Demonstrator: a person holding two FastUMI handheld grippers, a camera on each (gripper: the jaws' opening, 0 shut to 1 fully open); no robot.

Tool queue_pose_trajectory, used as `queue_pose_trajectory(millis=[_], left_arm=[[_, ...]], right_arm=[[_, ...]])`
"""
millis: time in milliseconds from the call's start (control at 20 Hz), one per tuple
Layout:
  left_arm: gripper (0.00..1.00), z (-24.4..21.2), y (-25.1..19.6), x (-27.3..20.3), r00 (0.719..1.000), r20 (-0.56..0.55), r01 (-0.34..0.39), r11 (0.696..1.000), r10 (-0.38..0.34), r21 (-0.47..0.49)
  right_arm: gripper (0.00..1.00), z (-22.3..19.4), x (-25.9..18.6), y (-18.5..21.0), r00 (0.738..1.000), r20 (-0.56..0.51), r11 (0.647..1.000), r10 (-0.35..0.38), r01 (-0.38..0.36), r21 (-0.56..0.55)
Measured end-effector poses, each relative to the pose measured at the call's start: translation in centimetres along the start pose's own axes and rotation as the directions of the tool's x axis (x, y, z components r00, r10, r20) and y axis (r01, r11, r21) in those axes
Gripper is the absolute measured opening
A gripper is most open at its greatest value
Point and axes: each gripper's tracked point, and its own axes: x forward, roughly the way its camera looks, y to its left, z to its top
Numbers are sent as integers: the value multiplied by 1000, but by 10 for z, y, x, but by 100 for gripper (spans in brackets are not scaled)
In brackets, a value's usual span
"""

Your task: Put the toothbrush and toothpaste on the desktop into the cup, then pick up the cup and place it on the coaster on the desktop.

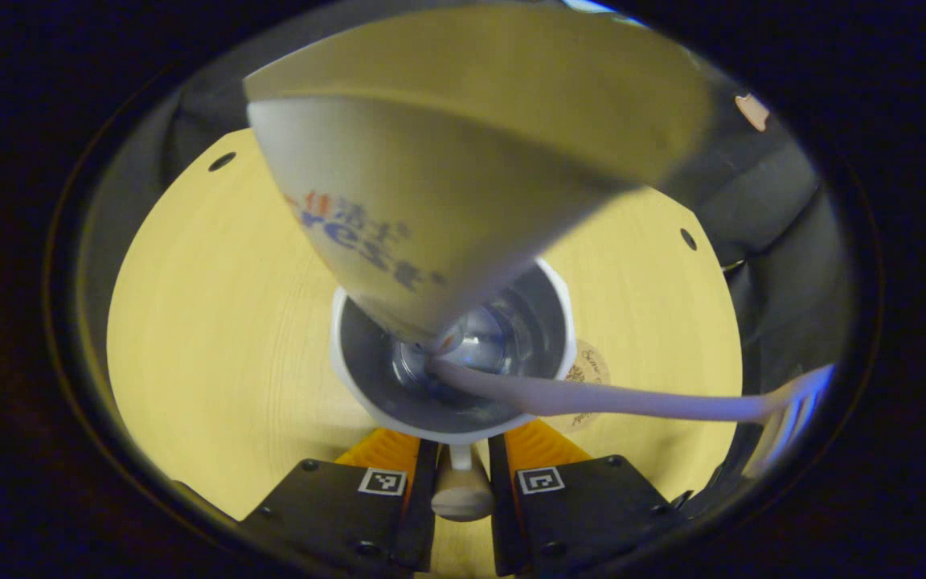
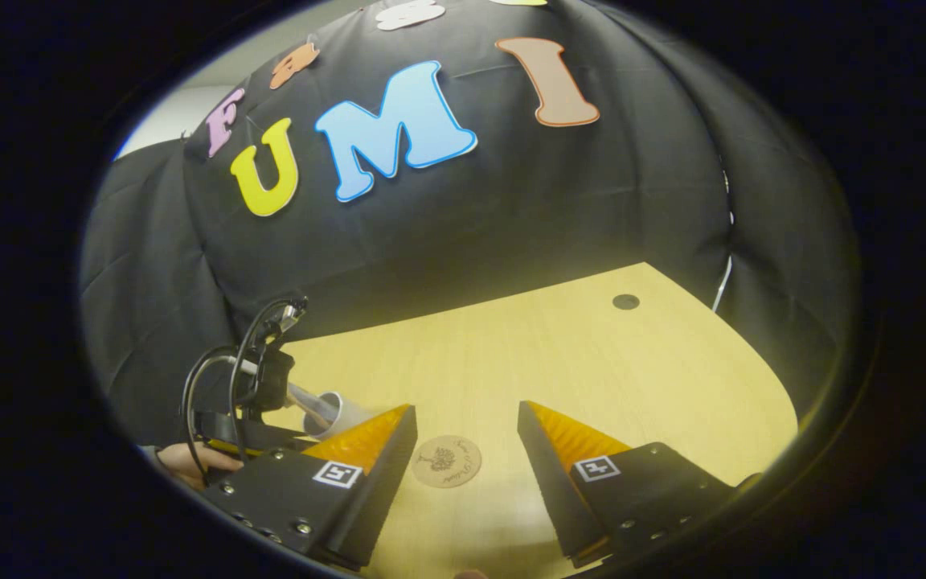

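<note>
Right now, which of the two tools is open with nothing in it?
The right tool, its fingers spread above the coaster; the left tool grips the cup's handle.

On the wooden surface (image 2: 559,354) there is one white cup (image 1: 452,344), holding one toothpaste tube (image 1: 463,185) and one toothbrush (image 1: 616,398), one round coaster (image 2: 447,461), and two claws (image 1: 463,482) (image 2: 467,430).

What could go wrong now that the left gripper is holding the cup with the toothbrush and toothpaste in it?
The left gripper pinches only the cup's handle, so the cup could swing or slip. The toothpaste and toothbrush stick far out past the rim, so a tilt may tip them out. The coaster lies partly hidden behind the cup, so the cup might land off centre.
</note>
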Motion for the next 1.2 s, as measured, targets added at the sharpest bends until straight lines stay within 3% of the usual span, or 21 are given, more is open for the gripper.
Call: queue_pose_trajectory(millis=[650, 1200], left_arm=[[36, -37, -73, 13, 995, -93, 50, 982, -33, 184], [36, -43, -78, 24, 990, -130, -14, 965, 49, 261]], right_arm=[[81, 3, -17, -30, 999, 17, 999, -38, 38, 23], [81, 4, -17, -48, 999, 7, 999, -31, 31, 41]])
